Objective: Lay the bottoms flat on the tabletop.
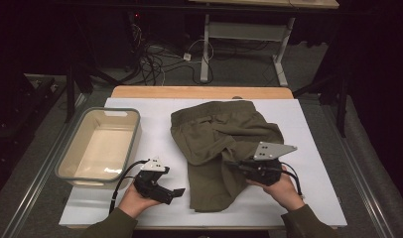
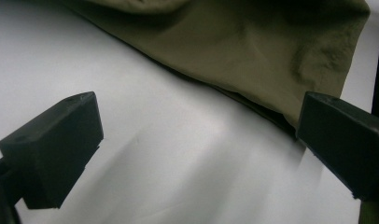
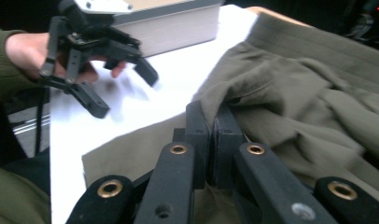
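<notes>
The left gripper (image 1: 175,192) lies low in the left hand (image 1: 135,200), its jaws wide apart. The right gripper (image 1: 234,165) has its jaws pressed together, held by the right hand (image 1: 281,191).

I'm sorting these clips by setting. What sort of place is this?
Probably a lab or recording workspace, not a home: a white-topped table in a dark room, loose cables on the floor behind, and a bare metal-legged workbench beyond it.

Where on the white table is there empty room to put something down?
Bare white table runs between the tub and the green shorts, and along the right edge beside the shorts. The middle is crowded: the right gripper pinches the shorts there, and the open left gripper takes the near left corner.
</notes>
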`<state>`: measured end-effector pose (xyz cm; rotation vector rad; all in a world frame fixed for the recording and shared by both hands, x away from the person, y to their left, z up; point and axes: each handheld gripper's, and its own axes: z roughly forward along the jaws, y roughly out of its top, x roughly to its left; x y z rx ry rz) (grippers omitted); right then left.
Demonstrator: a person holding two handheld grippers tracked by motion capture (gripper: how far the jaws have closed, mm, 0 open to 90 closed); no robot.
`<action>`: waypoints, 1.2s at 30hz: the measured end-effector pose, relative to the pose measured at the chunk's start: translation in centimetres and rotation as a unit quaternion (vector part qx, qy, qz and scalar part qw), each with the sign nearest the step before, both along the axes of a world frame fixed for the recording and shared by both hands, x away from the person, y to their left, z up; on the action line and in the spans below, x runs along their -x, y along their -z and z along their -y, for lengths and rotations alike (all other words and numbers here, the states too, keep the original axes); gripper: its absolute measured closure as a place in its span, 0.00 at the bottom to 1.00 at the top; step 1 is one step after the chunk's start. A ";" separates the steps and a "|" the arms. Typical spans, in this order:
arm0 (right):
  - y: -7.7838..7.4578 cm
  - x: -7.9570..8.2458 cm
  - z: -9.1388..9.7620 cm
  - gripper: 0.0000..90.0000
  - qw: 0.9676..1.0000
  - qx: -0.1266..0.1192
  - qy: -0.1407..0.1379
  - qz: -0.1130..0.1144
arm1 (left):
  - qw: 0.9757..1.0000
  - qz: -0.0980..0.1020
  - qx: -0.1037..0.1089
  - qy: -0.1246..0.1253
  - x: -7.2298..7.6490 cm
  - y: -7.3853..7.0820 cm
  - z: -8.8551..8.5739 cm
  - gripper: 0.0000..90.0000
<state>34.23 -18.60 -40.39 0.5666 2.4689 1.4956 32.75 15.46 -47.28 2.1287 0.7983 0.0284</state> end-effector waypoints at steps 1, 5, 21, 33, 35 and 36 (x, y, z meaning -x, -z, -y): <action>0.2 -0.1 -0.6 0.98 1.000 0.004 -0.006 -0.001 | 1.000 0.000 0.000 0.000 0.0 0.0 0.0 0.00; 1.4 -0.7 -3.1 0.98 0.999 0.022 -0.026 -0.010 | 1.000 0.000 0.001 -0.001 0.0 0.0 -0.1 0.00; 5.6 -1.6 -9.5 0.92 0.992 0.096 -0.068 -0.044 | 1.000 0.001 0.002 -0.002 0.0 -0.1 -0.2 0.00; 3.0 -1.0 -4.8 0.50 0.998 0.054 -0.016 -0.042 | 1.000 0.001 0.002 -0.002 0.0 -0.1 -0.2 0.00; 2.4 -0.9 -3.3 0.49 0.998 0.044 -0.004 -0.039 | 1.000 0.001 0.003 -0.002 0.0 -0.1 -0.2 0.00; 2.1 -0.8 -2.6 0.48 0.999 0.037 0.002 -0.040 | 1.000 0.001 0.002 -0.002 0.0 -0.1 -0.2 0.00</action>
